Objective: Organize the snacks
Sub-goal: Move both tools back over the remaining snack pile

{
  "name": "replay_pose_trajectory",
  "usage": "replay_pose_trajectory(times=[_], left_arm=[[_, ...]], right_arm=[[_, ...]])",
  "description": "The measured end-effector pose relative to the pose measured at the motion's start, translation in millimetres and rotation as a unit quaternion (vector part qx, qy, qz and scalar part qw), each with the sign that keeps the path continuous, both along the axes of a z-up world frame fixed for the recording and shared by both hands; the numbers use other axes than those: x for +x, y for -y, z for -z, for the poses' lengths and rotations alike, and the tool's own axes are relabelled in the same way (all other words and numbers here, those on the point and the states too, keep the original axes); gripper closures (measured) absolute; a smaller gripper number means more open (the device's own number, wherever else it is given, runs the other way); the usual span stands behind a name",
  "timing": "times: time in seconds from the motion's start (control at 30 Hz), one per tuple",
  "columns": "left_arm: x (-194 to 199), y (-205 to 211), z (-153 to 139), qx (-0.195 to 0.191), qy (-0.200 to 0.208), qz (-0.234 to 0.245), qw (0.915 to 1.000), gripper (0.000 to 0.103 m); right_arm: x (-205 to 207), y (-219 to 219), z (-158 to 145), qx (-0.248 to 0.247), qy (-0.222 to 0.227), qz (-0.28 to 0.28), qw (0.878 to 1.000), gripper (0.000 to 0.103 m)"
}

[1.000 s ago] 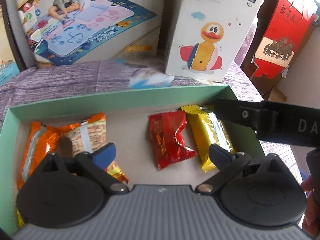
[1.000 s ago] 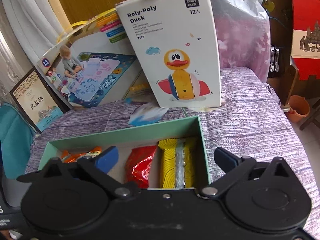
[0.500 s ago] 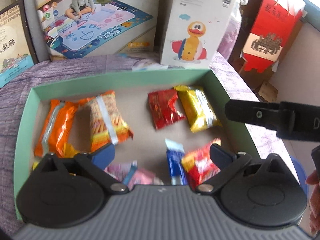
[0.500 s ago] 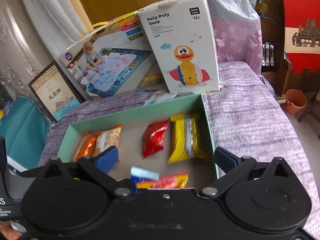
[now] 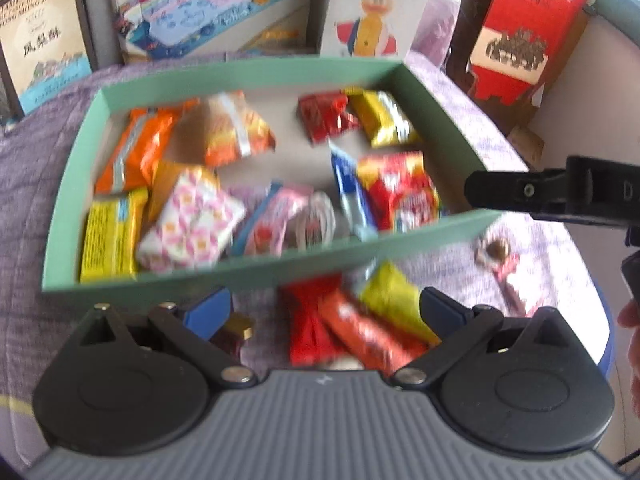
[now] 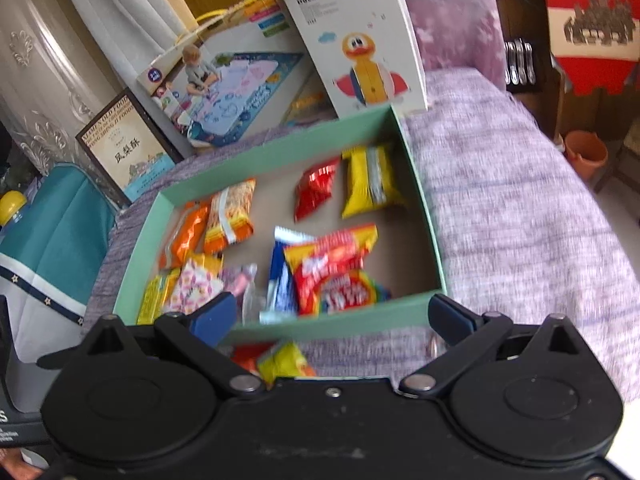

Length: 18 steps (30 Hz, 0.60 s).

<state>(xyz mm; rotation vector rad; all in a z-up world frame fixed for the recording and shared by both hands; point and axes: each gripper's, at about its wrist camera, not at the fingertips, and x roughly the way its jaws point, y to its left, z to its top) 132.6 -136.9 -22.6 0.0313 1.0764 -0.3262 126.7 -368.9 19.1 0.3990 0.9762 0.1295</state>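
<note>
Daylight illumination enters from the right; the purple cover (image 5: 552, 248) beside the green box (image 5: 280, 268) is overexposed. Motion blur softens both views, heaviest on the snack packets (image 5: 360, 324) nearest the left camera. Fisheye distortion bends edges; corners vignette black.

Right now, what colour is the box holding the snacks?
Mint green walls, beige floor; the right wrist view shows it best.
</note>
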Motion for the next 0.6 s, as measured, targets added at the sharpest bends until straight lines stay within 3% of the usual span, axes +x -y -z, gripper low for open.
replay_pose_trajectory(times=[0.3,0.6], left_arm=[[-21.1,5.8,23.6,0.018,-0.025,0.017,0.9994,0.000],[-27.1,7.3,28.8,0.018,-0.021,0.032,0.9991,0.003]], right_arm=[[-31.2,-2.4,25.1,0.028,-0.029,0.008,0.999,0.002],[-46.4,-16.2,40.9,0.028,-0.043,-0.014,0.999,0.048]])
